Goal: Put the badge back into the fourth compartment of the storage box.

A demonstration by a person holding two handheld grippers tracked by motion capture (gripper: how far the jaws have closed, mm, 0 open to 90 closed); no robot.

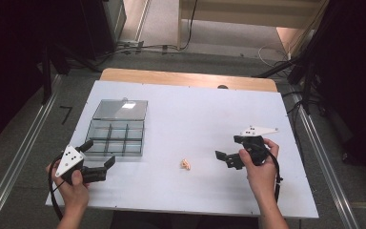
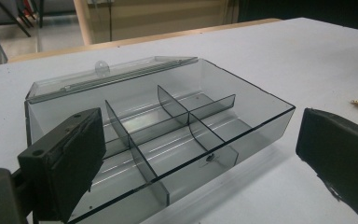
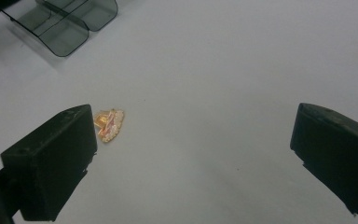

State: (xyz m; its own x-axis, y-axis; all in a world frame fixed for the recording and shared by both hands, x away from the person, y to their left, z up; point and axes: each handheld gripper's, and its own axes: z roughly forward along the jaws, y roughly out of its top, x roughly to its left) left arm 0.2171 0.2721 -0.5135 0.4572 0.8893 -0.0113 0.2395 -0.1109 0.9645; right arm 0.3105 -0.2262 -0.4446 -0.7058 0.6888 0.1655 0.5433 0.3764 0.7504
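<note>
A smoky clear plastic compartment box lies at the table's left with its lid folded back flat; its compartments look empty. A small gold and pink trinket rests on the white table near the front middle. My left gripper is open, held at the box's front left corner; in the left gripper view the box lies just beyond the wide-apart jaws. My right gripper is open, right of the trinket and pointing at it. In the right gripper view the trinket sits just past the left jaw's tip.
The white table top ends in a wooden strip at the back. Metal rails run along the floor on both sides. Cables lie on the floor beyond the table.
</note>
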